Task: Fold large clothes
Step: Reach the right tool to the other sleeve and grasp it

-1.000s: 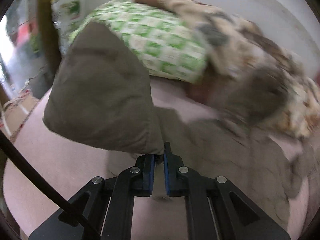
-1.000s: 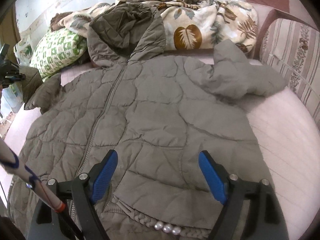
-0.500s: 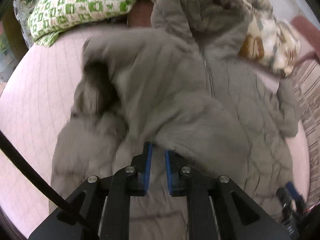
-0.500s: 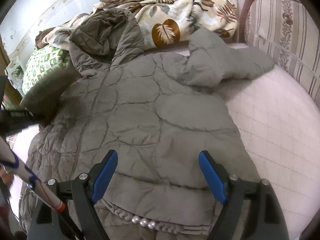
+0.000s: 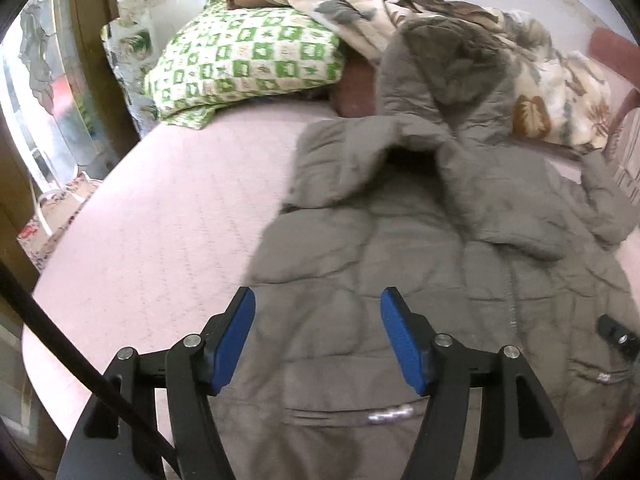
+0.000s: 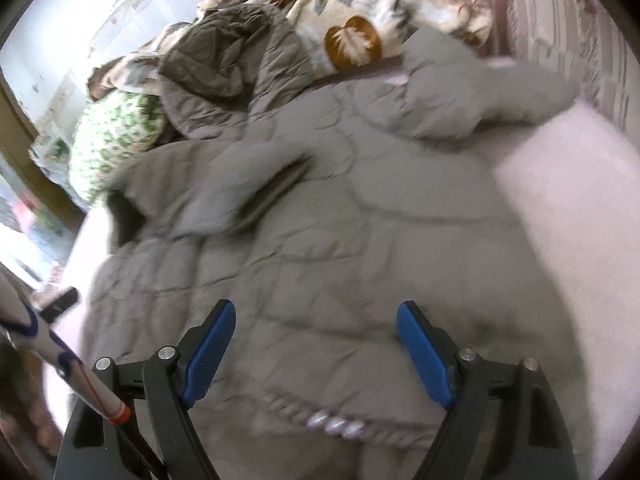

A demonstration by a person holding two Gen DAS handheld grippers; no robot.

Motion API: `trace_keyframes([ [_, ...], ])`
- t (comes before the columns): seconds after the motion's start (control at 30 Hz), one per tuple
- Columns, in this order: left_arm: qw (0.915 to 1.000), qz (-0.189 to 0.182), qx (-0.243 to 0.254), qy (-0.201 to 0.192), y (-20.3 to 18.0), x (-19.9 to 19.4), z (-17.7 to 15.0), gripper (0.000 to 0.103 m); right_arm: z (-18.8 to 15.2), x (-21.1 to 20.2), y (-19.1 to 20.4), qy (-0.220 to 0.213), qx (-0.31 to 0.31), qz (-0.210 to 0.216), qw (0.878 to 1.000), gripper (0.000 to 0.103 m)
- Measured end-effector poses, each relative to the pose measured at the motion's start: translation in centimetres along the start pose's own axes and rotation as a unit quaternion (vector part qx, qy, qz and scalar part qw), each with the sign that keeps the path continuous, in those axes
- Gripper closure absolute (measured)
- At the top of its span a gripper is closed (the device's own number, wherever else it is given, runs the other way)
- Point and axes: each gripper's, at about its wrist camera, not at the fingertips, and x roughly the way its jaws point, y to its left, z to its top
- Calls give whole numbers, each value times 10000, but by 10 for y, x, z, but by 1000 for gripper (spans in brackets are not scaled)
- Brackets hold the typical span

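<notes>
Quilted jacket lies on bed; left hand-held gripper opening, empty; right hand-held gripper seemingly released.

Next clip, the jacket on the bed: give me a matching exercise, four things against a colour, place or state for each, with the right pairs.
Things:
1. jacket
2. pillow
3. blanket
4. right gripper

Descriptions:
A. leaf print, heaped at the head of the bed
B. green and white checks
C. open, nothing between its pads
D. grey-brown, quilted, lying front up with one sleeve folded across its chest

Pairs: 1-D, 2-B, 3-A, 4-C
</notes>
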Motion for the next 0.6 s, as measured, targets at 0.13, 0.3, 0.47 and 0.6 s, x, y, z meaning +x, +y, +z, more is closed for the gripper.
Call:
trace_keyframes([
  [0.13,9996,-236,-178,-45,24,-10,0,39,8,0,25,23,134,109,9998,16],
  [0.3,9987,-394,-306,-93,37,-12,-1,39,47,29,42,22,657,-196,9976,16],
  [0.47,9980,-560,-290,-78,36,-10,-4,39,79,72,41,391,1134,-236,9925,16],
  [0.6,9961,-792,-371,88,36,-5,-4,39,86,96,52,656,1170,-450,9899,31],
])
